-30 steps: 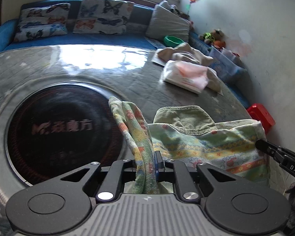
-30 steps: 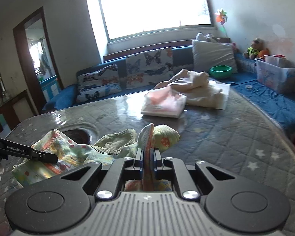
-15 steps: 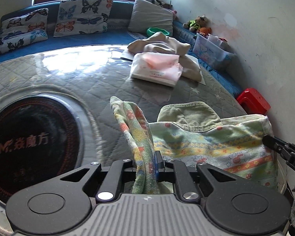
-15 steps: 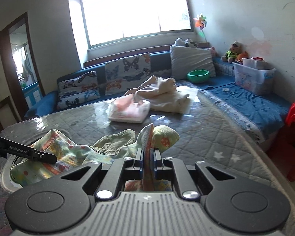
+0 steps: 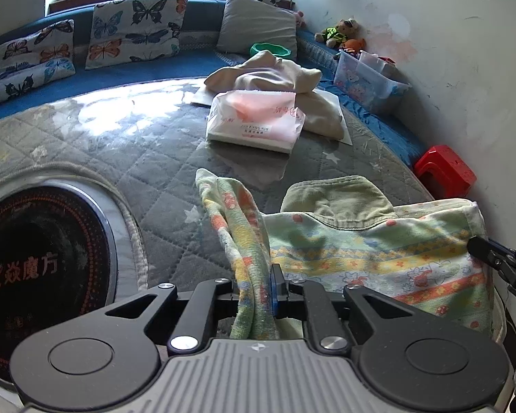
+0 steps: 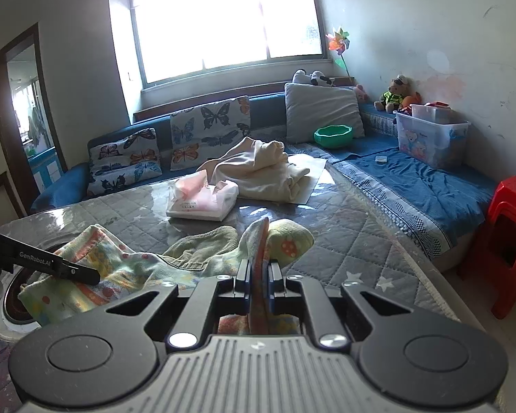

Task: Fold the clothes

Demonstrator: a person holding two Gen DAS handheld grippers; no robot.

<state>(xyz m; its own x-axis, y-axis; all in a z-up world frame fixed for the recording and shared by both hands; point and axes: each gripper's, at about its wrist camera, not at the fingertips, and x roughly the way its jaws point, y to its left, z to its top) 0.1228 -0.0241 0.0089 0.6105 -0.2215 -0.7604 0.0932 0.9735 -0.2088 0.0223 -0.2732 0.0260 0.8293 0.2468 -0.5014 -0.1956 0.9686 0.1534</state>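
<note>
- Holding a pale-green printed cotton garment [image 5: 361, 254] stretched between our two tools, we are pinching one bunched edge in the left gripper [image 5: 258, 282], whose fingers are pressed together on the cloth.
- We are clamping the opposite edge in the right gripper [image 6: 258, 275] in the same way, its fingers closed on a thin ridge of fabric.
- The garment is hanging between the tools, just ahead of both, over the near edge of the grey quilted table cover [image 5: 148, 144]; an olive-green lining or collar [image 5: 337, 199] is showing at its far side.
- We are judging this to be a mid-fold hold: the cloth looks doubled already, yet whether we are carrying a fold over or lifting the piece to lay it flat, the pictures are not settling.
- Any coming move is calling for both tools to travel together, keeping the edge taut and level so the layers are not slipping.
- Ahead of the left tool a pink-and-white plastic tissue pack [image 5: 258, 124] is lying, and beyond it a loose cream cloth heap [image 5: 268, 72] is touching it.
- To the left a dark round glass hob inset [image 5: 41, 261] is taking up table space, so the flat room in front of us is narrow.
</note>
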